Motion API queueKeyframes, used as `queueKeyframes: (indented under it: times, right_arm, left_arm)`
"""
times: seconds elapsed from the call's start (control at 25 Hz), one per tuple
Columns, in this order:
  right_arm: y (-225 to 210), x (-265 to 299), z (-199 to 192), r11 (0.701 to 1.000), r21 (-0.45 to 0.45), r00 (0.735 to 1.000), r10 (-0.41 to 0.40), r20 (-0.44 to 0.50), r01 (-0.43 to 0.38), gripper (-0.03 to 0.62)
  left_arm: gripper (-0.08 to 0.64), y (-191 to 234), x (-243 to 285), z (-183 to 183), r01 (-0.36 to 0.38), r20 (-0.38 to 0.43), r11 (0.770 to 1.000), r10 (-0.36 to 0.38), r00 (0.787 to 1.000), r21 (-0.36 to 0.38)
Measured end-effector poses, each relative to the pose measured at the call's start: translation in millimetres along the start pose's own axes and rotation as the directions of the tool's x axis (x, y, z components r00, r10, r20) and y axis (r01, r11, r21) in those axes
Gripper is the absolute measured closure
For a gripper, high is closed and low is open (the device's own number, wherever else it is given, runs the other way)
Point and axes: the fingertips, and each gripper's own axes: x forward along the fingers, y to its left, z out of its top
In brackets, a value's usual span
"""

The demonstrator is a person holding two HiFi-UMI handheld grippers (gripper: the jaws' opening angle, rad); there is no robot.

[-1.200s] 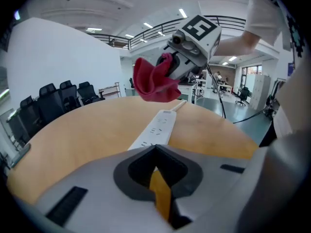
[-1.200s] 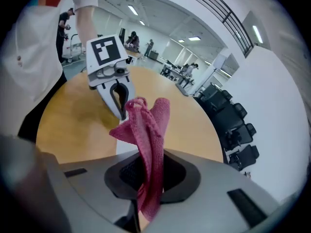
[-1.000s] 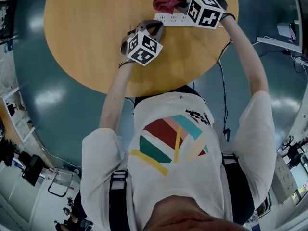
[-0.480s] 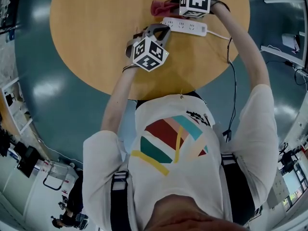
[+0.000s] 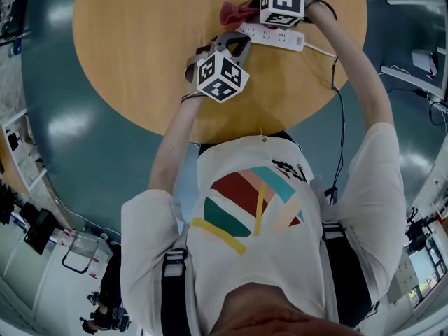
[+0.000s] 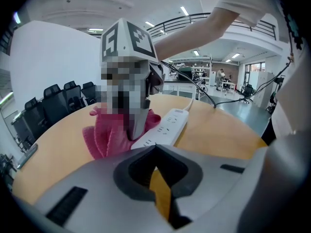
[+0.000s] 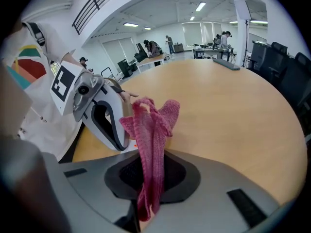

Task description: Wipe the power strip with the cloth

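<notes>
The white power strip (image 5: pixel 274 38) lies on the round wooden table (image 5: pixel 133 54). My right gripper (image 5: pixel 250 9) is shut on the pink cloth (image 5: pixel 234 11), which hangs bunched at the strip's far left end. In the right gripper view the cloth (image 7: pixel 153 125) runs up out of that gripper (image 7: pixel 150 166). My left gripper (image 5: pixel 234 40) is shut and holds nothing, with its tip by the strip's near left end. In the left gripper view that gripper (image 6: pixel 155 152) points at the strip (image 6: pixel 167 125), with the cloth (image 6: pixel 107 137) just left of it.
A white cable (image 5: pixel 320 49) leaves the strip's right end toward the table edge. A black cable (image 5: pixel 341 89) hangs along my right arm. Black office chairs (image 6: pixel 53 98) stand beyond the table. The table's near edge (image 5: pixel 231 135) lies close to my body.
My right gripper has carried the cloth leftward along the strip and tipped further down, uncovering most of the strip. The left gripper has stayed put.
</notes>
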Motion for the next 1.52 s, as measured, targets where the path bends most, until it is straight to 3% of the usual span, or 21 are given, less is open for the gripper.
queueKeyframes:
  times: [0.16,0.44,0.64,0.8,0.92,1.0,1.08,1.12,1.2,1.24,1.32,1.44,1.52]
  right_arm:
    - [7,-8,-15,0.999,0.035,1.000,-0.010,-0.015,0.010,0.553]
    - [23,-29,-78,0.987,0.143,0.996,-0.065,-0.059,0.073,0.554]
    - [38,-41,-98,0.959,0.253,0.991,-0.114,-0.065,0.127,0.553]
    - [48,-55,-148,0.938,0.309,0.987,-0.143,-0.072,0.159,0.554]
    - [52,-59,-162,0.926,0.331,0.984,-0.165,-0.072,0.179,0.553]
    - [49,-63,-164,0.902,0.369,0.974,-0.218,-0.057,0.223,0.552]
    - [40,-72,-167,0.832,0.468,0.947,-0.321,-0.033,0.298,0.552]
    - [36,-78,-168,0.770,0.547,0.924,-0.382,-0.018,0.329,0.554]
    - [35,-93,-168,0.607,0.724,0.873,-0.487,0.014,0.327,0.554]
    - [38,-98,-167,0.527,0.797,0.852,-0.522,0.030,0.295,0.554]
    - [46,-102,-164,0.409,0.888,0.827,-0.559,0.064,0.208,0.553]
    - [57,-99,-154,0.298,0.952,0.801,-0.586,0.121,0.075,0.553]
    - [58,-91,-146,0.251,0.968,0.784,-0.602,0.150,0.008,0.553]
  left_arm:
    - [0.523,0,-4,4,-0.013,-0.007,1.000,0.013,1.000,-0.015]
    - [0.523,-1,-2,2,-0.022,-0.011,1.000,0.021,1.000,-0.008]
    - [0.525,10,-28,-9,-0.038,-0.013,0.999,0.037,0.999,-0.028]
    - [0.524,-1,-9,2,-0.033,-0.023,0.999,0.033,0.999,-0.019]
    - [0.524,-1,-5,4,-0.031,-0.028,0.999,0.031,0.999,-0.016]
    - [0.523,-1,-4,3,-0.034,-0.030,0.999,0.033,0.999,-0.016]
    - [0.525,-2,-2,2,-0.035,-0.034,0.999,0.034,0.999,-0.015]
    - [0.523,-3,-2,1,-0.035,-0.036,0.999,0.035,0.999,-0.013]
    - [0.524,-3,-3,0,-0.038,-0.038,0.999,0.038,0.999,-0.009]
    - [0.523,-4,-4,0,-0.040,-0.039,0.999,0.040,0.998,-0.008]
    - [0.523,-4,-7,2,-0.045,-0.041,0.999,0.045,0.998,-0.009]
    - [0.523,-5,-16,3,-0.053,-0.043,0.999,0.052,0.998,-0.008]
    - [0.523,-5,-18,0,-0.059,-0.044,0.998,0.058,0.997,-0.008]
